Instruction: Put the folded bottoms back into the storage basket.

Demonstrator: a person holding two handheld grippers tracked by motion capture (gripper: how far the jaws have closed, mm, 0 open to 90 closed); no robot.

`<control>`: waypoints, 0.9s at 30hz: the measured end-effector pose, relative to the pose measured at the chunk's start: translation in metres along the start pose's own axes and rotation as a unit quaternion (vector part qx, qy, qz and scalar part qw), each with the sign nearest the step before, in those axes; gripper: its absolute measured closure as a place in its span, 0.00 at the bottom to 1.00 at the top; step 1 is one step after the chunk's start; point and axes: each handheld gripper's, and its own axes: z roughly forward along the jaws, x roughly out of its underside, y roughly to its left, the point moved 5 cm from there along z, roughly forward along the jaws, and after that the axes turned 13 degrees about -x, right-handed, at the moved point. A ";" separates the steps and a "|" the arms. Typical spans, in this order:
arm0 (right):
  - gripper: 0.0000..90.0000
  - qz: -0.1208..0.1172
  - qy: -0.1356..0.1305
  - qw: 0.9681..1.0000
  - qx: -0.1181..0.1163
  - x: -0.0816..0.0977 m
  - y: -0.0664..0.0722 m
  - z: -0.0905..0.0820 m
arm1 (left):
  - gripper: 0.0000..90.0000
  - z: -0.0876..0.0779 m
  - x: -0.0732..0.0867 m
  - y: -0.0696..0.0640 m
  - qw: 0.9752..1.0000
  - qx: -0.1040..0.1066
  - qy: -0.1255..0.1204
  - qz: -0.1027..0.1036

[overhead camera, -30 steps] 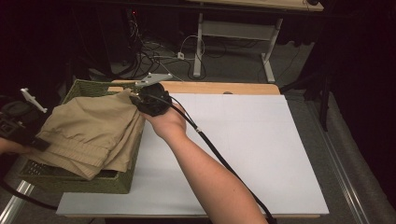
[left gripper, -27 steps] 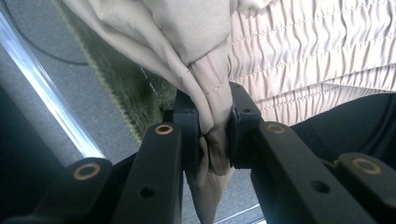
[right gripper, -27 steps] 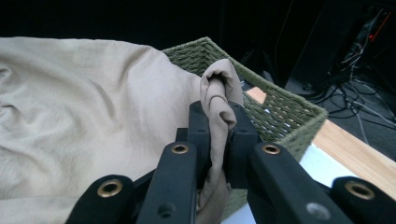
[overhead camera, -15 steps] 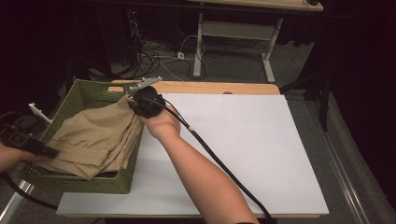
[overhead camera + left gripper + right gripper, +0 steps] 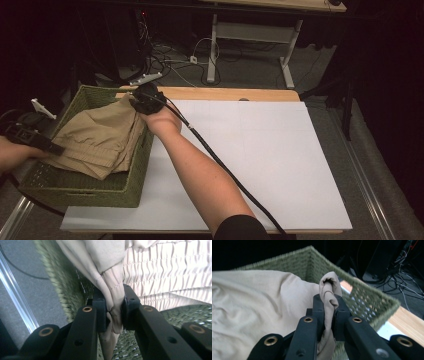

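A folded tan garment [image 5: 102,140] rests in a green wicker basket [image 5: 87,192] at the near left corner of the counter [image 5: 260,150], held at two opposite ends by a person working a pair of tongs in each hand. The left tongs [image 5: 115,312], at the basket's left rim, are clenched on a gathered, elastic-stitched edge of the cloth, the jaws nearly together with only the bunched fabric between the pads. The right tongs [image 5: 329,312], at the basket's far right corner, are likewise clamped tight on a rolled pinch of fabric that pokes up above the jaws. The garment lies mostly inside the basket, sagging between the two grips, one fold draped toward the basket's right wall. The step in hand appears to be the garment's placement in the basket, or possibly its lift from it. If placement, the next move calls for both tongs to let go and rise clear of the basket without snagging the cloth.
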 end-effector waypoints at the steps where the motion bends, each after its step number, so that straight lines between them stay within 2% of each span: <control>1: 0.91 0.006 0.000 1.000 -0.001 0.001 0.000 0.001 | 0.82 0.006 0.002 -0.001 1.000 -0.004 0.010 -0.007; 2: 0.82 0.008 0.011 1.000 -0.006 0.007 -0.003 0.007 | 0.76 0.012 0.005 -0.004 1.000 -0.006 0.024 -0.007; 4: 0.58 0.026 0.029 0.999 -0.013 0.018 -0.007 0.014 | 0.55 0.021 0.009 -0.010 0.999 -0.004 0.041 -0.013; 5: 0.49 0.034 0.024 0.999 -0.019 0.021 -0.008 0.015 | 0.48 0.022 0.010 -0.014 0.999 -0.001 0.045 -0.011; 7: 0.35 0.033 0.014 0.999 -0.019 0.022 -0.005 0.010 | 0.37 0.021 0.013 -0.021 0.999 0.000 0.053 -0.001; 8: 0.30 0.028 0.011 0.999 -0.016 0.020 -0.003 0.006 | 0.34 0.019 0.015 -0.025 0.998 -0.012 0.054 0.008; 10: 0.24 0.019 0.005 1.000 -0.020 0.017 0.002 -0.004 | 0.24 0.013 0.016 -0.032 0.998 -0.025 0.051 0.018; 15: 0.09 -0.003 -0.008 1.000 -0.023 0.015 0.013 -0.032 | 0.11 -0.002 0.023 -0.044 0.998 -0.023 0.051 0.007; 17: 0.01 -0.005 -0.016 1.000 -0.022 0.017 0.016 -0.044 | 0.07 -0.006 0.026 -0.050 0.998 -0.023 0.055 0.012; 18: 0.00 -0.003 -0.018 1.000 -0.021 0.020 0.018 -0.050 | 0.06 -0.007 0.027 -0.054 0.998 -0.019 0.058 0.011; 19: 0.00 -0.004 -0.019 1.000 -0.020 0.023 0.019 -0.057 | 0.00 -0.007 0.028 -0.059 0.998 -0.011 0.061 0.009; 20: 0.00 -0.006 -0.023 1.000 -0.020 0.026 0.020 -0.063 | 0.00 -0.007 0.029 -0.065 0.998 -0.008 0.062 0.014; 25: 0.00 -0.013 -0.026 1.000 -0.002 0.049 0.018 -0.097 | 0.00 -0.013 0.029 -0.092 0.998 -0.010 0.062 0.030; 27: 0.00 -0.007 -0.029 1.000 -0.003 0.061 0.016 -0.109 | 0.00 -0.018 0.027 -0.102 0.998 -0.012 0.058 0.034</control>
